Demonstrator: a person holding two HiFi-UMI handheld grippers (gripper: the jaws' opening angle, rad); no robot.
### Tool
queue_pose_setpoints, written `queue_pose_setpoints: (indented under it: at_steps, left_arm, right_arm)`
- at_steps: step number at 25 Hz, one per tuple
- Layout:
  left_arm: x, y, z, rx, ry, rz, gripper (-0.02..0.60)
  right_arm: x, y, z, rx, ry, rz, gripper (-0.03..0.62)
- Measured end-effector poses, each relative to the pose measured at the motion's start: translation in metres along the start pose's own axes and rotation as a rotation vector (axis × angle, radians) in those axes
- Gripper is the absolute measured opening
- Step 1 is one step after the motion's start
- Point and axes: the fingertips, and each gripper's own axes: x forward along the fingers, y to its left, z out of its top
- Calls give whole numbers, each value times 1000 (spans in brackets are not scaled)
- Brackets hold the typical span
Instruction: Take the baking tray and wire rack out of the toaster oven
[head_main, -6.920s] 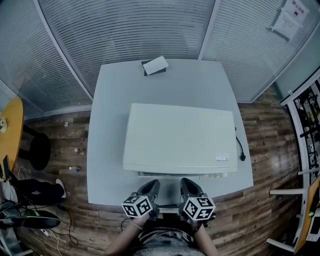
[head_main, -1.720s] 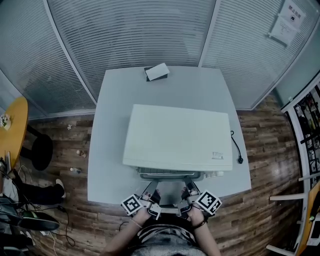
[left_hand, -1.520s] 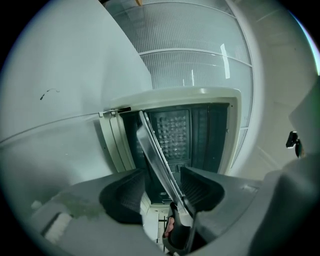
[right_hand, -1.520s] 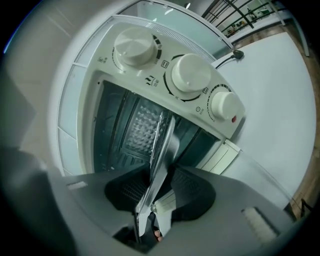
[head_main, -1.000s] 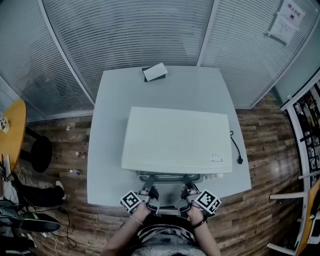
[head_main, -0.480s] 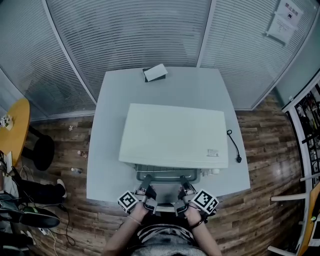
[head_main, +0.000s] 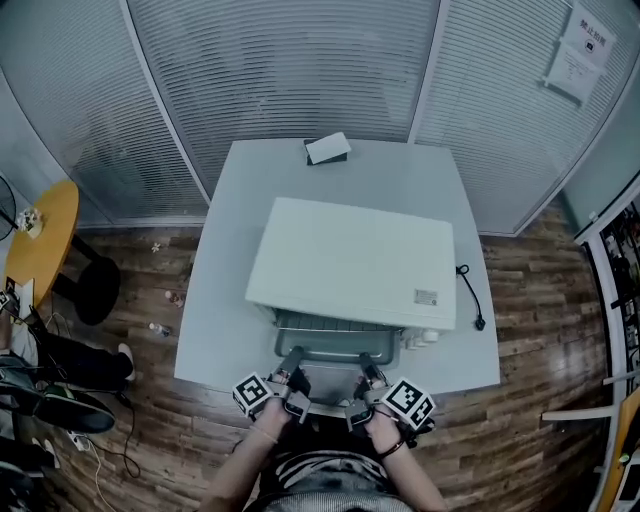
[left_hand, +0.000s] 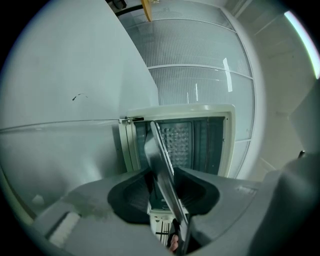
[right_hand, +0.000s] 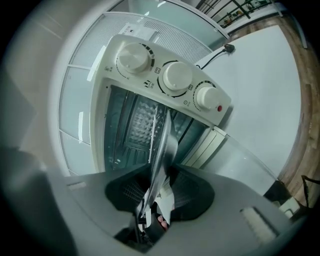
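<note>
Nearest the person, in front of the toaster oven (head_main: 350, 262), the left gripper (head_main: 291, 362) and the right gripper (head_main: 367, 366) were each closed down on the near rim of the baking tray (head_main: 330, 347), one toward each front corner. Each gripper view showed the thin metal edge pinched between the pads of that gripper (left_hand: 162, 175) (right_hand: 161, 176). The tray (left_hand: 159, 150) (right_hand: 165, 142) stuck partway out of the oven's open mouth, just above the lowered door (right_hand: 235, 160). It looked like thin, stiff sheet metal: probably light, but smooth at the rim and liable to slip or tip, so two spaced holds on the front edge, kept level, seemed right. Beside the mouth sat the three knobs (right_hand: 175, 76). The wire rack could not be made out for certain inside. Beyond the oven, at the far edge of the surface (head_main: 220, 300), lay a small box (head_main: 327, 149).
</note>
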Motion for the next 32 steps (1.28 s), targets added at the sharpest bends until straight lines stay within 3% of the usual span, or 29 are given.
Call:
queue_pose_setpoints:
  at_steps: [7,25,32]
  left_arm:
    - [-17,2,-10,-3,20,15,121]
    - [-52,4,-13,-21,99,33,123]
    - [-73,3,-23,24,122,21,126]
  right_arm:
    - [-13,-11,-13,10,14,-20,117]
    - [-42,-11,-46,42,-84,-47,120]
    - [-61,-16,-61,50,-106,-25,121]
